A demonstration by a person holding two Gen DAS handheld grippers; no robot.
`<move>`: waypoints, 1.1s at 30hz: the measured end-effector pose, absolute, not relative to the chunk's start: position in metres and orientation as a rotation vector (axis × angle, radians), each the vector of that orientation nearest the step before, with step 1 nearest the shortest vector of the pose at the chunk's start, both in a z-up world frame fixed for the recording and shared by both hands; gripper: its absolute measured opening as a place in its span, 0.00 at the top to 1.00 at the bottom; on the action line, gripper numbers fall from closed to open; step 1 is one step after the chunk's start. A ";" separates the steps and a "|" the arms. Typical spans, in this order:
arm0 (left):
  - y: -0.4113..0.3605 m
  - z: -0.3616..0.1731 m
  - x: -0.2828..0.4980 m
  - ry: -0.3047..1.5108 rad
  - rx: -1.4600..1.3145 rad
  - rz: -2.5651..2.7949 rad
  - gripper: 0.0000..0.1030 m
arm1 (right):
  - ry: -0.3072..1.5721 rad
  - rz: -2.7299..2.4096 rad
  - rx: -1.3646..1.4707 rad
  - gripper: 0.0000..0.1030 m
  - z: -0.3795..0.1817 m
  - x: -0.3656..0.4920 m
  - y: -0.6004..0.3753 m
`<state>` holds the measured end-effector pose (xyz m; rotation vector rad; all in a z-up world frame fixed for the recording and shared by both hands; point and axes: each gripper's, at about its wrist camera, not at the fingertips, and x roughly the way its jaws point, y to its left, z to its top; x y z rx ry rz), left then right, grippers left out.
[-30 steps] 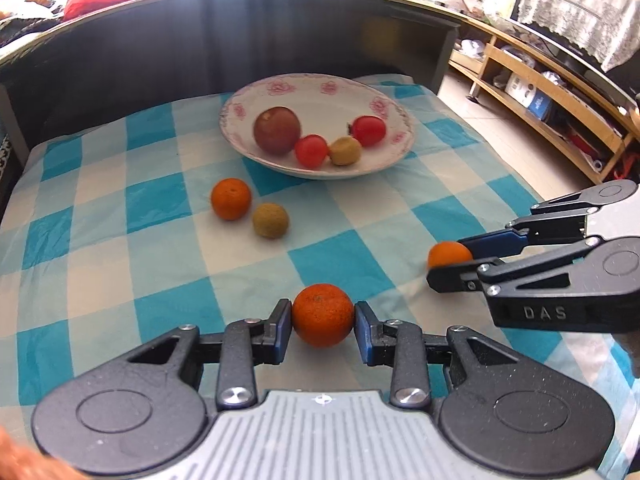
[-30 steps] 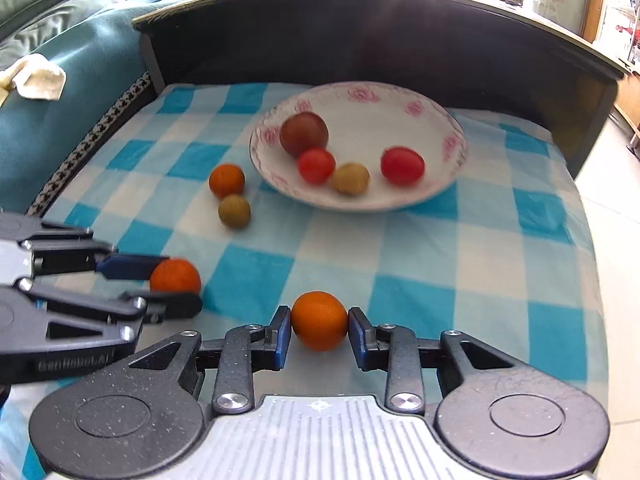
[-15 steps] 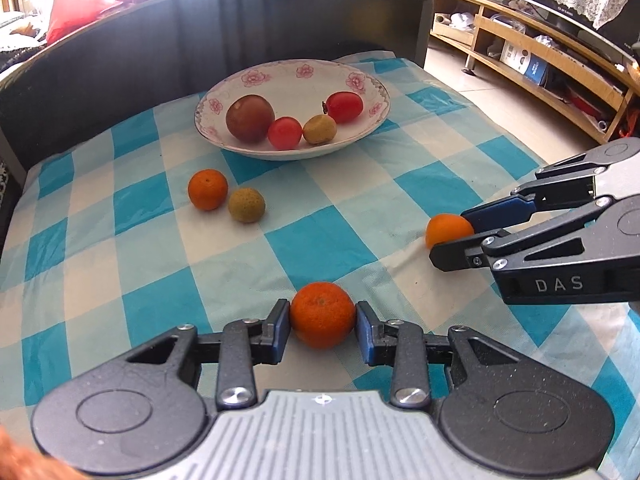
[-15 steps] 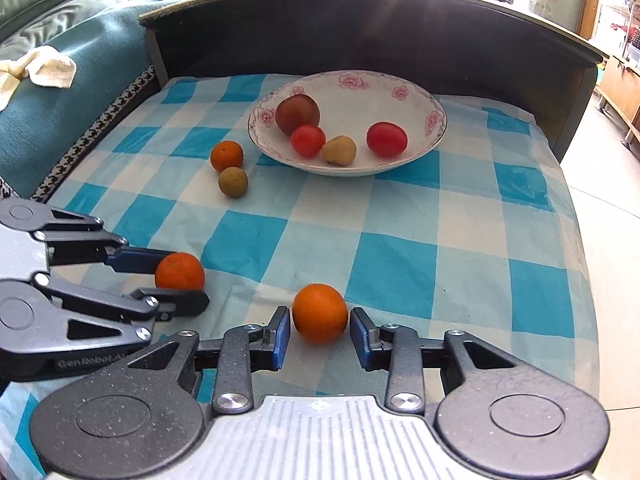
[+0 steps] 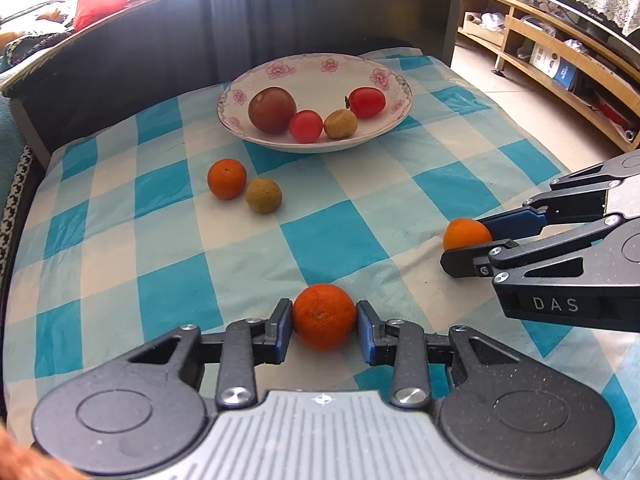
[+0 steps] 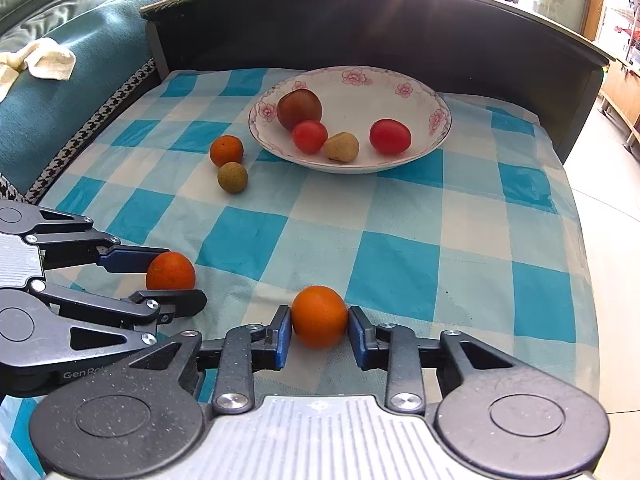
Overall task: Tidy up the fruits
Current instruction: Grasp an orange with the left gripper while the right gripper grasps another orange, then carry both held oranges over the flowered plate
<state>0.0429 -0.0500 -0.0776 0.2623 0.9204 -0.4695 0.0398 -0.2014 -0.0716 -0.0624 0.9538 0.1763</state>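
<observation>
A floral-rimmed white bowl (image 5: 316, 80) is taken as the landmark; it stands toward the far end of a counter covered by a blue-and-white checked cloth (image 5: 332, 240), just before a dark curved backboard (image 5: 240, 36). Inside the bowl four fruits are seen: a dark reddish-brown round fruit (image 5: 272, 109), a small red tomato (image 5: 305, 126) touching it, a tan longan-like fruit (image 5: 340, 123) beside that, and a second red tomato (image 5: 367, 102) toward the bowl's right side.

Just in front of the bowl's left edge, a small orange (image 5: 227, 178) and a tan-green round fruit (image 5: 263, 195) are found lying on the cloth, nearly touching each other.

Well in front of the bowl, at the near end of the cloth, an orange mandarin (image 5: 324, 317) is clamped in the left claw (image 5: 324, 322), both blue pads being pressed against its sides. To the right of that, a second, smoother orange (image 6: 319, 316) lies between the pads of the right claw (image 6: 319, 326); those jaws are closing, the left pad is seen at the fruit's skin, and contact on the right side cannot be told for certain. Both fruits appear to be low over the cloth; whether they rest on it cannot be told.
</observation>
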 end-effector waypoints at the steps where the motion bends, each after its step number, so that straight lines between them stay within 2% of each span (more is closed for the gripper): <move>1: -0.051 -0.077 0.042 0.921 0.271 -0.458 0.58 | 0.958 0.177 -0.060 0.76 -0.072 0.039 -0.202; 18: -0.060 -0.040 0.102 0.877 0.159 -0.448 0.59 | 0.889 0.152 0.028 0.76 -0.033 0.074 -0.203; 33: -0.077 -0.047 0.151 0.849 0.169 -0.419 0.60 | 0.852 0.103 0.058 0.76 -0.036 0.126 -0.220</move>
